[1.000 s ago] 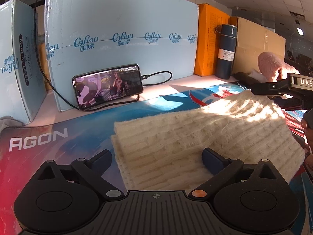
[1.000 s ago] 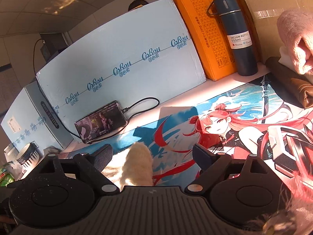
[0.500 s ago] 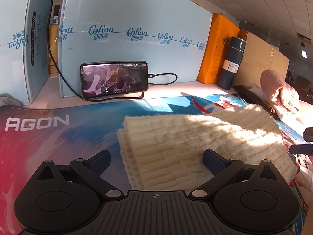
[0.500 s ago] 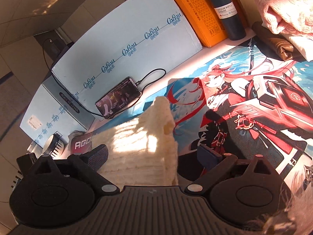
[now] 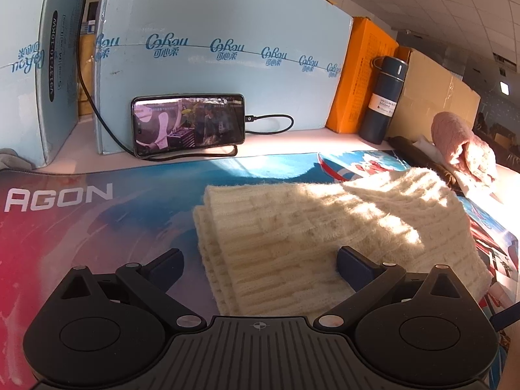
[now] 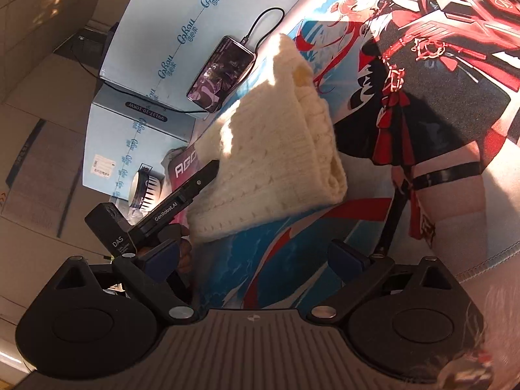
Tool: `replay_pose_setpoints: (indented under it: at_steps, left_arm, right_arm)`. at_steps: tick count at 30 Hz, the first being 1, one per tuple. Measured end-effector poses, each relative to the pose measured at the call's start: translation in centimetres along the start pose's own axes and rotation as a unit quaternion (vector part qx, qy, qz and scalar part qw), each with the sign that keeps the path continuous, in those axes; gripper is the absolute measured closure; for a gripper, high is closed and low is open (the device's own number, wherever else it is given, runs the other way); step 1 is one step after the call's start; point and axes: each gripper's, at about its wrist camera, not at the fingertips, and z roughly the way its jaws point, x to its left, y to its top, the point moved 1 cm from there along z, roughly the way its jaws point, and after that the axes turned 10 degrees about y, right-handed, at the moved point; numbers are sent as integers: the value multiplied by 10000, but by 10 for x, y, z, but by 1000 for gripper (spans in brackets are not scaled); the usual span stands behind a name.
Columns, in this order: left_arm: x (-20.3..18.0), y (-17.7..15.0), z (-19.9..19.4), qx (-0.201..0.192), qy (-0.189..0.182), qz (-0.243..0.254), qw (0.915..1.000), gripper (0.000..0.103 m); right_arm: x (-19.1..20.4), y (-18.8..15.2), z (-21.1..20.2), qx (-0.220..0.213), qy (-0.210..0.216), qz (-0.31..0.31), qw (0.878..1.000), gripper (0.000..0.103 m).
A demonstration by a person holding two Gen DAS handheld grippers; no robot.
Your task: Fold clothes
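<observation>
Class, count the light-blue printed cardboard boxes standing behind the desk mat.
2. A wide light-blue cardboard box stands behind the propped phone; a second light-blue box stands left of it. Others may be hidden.

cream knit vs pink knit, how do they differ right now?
Colour: the cream knit is off-white; the pink knit is dusty pink.
Pose: the cream knit lies folded in flat layers on the mat; the pink knit sits bunched in a heap at the far right, beyond the mat.
Position: the cream knit lies right before the open left gripper; the pink knit is off by the flask.
Both are chunky knitwear.
</observation>
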Motion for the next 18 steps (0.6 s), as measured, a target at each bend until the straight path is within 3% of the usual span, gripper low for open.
replay_pose_setpoints:
  at_steps: [4, 10, 15, 18]
  left_arm:
    - [-3, -1, 0, 95, -226, 67, 9997, 1]
    - [5, -2, -1, 142, -613, -139, 9979, 2]
    - [19, 3, 3, 61, -313, -557, 9979, 2]
    - [25, 6, 9, 97, -530, -839, 9950, 3]
  right_arm:
    - [1, 5, 15, -195, -124, 9, 9997, 5]
    - [4, 20, 16, -1024, -739, -297, 9915, 5]
    - [-3, 28, 23, -1381, -764, -438, 9865, 5]
    - [-4, 33, 29, -1483, -850, -614, 9834, 9]
